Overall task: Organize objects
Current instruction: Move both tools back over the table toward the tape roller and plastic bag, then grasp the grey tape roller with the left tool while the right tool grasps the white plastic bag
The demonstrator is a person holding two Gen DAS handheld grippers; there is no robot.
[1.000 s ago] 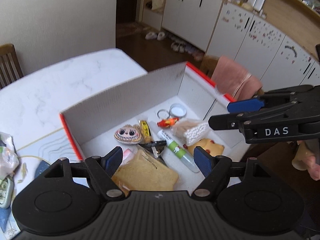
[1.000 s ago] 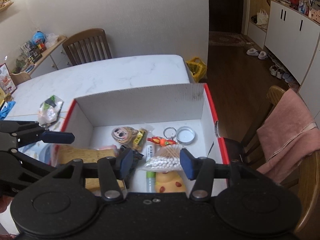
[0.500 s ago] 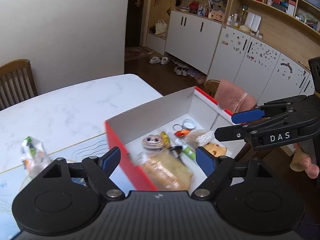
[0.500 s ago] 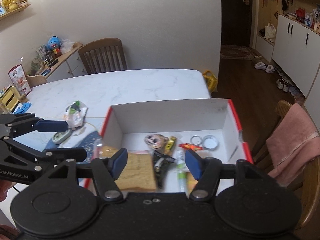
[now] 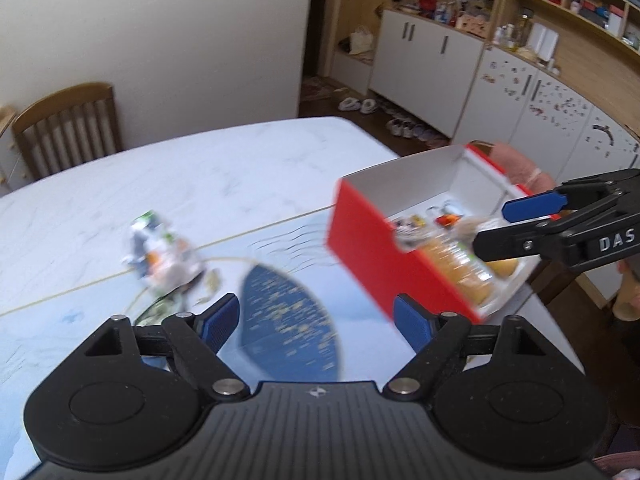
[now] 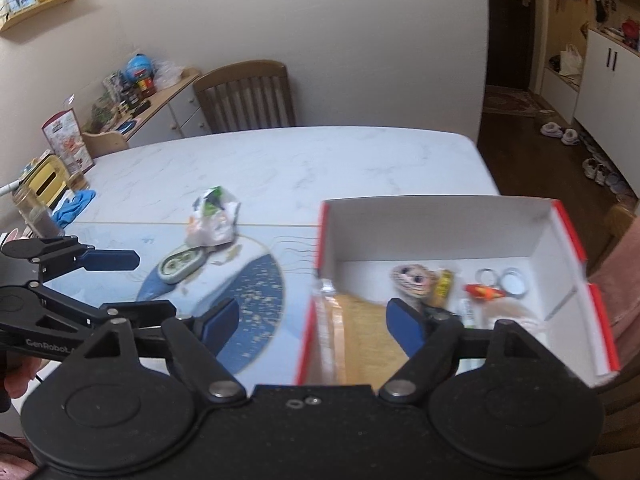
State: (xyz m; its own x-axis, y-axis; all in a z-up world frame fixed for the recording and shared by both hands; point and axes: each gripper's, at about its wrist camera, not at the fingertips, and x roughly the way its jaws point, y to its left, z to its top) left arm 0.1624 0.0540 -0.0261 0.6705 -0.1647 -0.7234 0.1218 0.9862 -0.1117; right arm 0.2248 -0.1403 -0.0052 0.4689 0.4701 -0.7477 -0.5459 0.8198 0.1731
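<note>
Hunting next item to box. Left wrist view: my left gripper (image 5: 316, 320) empty, jaws opening, over blue mat; crumpled packet (image 5: 158, 250) left of centre, blurred; red box (image 5: 384, 264) at right. Right wrist view: right gripper (image 6: 308, 322) empty, jaws opening; packet (image 6: 212, 222) centre, beside oval case (image 6: 180, 266). Next I reckon: approach, straddle packet, close gently; soft, crinkly.

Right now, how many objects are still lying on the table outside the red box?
2. A crumpled plastic packet lies on the table left of the red box; an oval tin lies just in front of it, on the blue mat. The grippers may hide others.
</note>
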